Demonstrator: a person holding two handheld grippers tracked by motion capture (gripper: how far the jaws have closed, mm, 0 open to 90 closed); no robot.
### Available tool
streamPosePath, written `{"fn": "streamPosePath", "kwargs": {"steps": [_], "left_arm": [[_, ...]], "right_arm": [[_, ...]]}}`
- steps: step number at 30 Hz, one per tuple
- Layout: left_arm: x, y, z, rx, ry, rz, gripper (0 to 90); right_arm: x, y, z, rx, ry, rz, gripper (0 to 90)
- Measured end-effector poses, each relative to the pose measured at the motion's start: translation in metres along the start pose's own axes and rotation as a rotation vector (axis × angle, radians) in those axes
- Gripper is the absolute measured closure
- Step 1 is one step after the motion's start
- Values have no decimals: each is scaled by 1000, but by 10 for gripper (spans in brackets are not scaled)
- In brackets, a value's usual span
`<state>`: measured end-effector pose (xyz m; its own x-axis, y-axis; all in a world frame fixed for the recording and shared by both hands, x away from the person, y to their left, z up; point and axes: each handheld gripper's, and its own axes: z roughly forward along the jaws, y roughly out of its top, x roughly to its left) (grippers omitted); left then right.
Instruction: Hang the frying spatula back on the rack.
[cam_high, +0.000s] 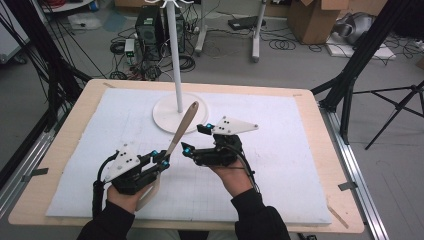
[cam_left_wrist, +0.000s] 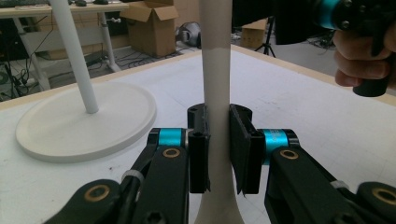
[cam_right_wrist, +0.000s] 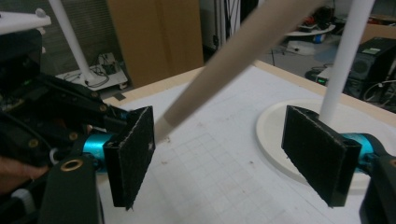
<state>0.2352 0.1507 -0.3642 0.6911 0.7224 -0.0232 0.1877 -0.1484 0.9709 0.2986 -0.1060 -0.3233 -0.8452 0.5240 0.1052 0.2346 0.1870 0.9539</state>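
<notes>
left tongs clamped on wooden spoon handle, spoon tilted up over the white mat on the counter, tip toward the stand base. right tongs apart, nothing between the pads, just beside the handle. judgement: keep left grip firm, square right pads on the shaft before closing. no containers present
</notes>
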Motion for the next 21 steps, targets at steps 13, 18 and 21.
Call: {"fn": "streamPosePath", "kwargs": {"steps": [13, 18, 21], "left_arm": [[-12, 1, 8, 8, -23, 28, 776], [-16, 4, 5, -1, -38, 33, 776], [-17, 6, 4, -2, -37, 37, 776]], "right_arm": [[-3, 3, 3, -30, 38, 50, 457], [-1, 5, -1, -33, 62, 30, 549], [1, 8, -3, -40, 75, 32, 575]]}}
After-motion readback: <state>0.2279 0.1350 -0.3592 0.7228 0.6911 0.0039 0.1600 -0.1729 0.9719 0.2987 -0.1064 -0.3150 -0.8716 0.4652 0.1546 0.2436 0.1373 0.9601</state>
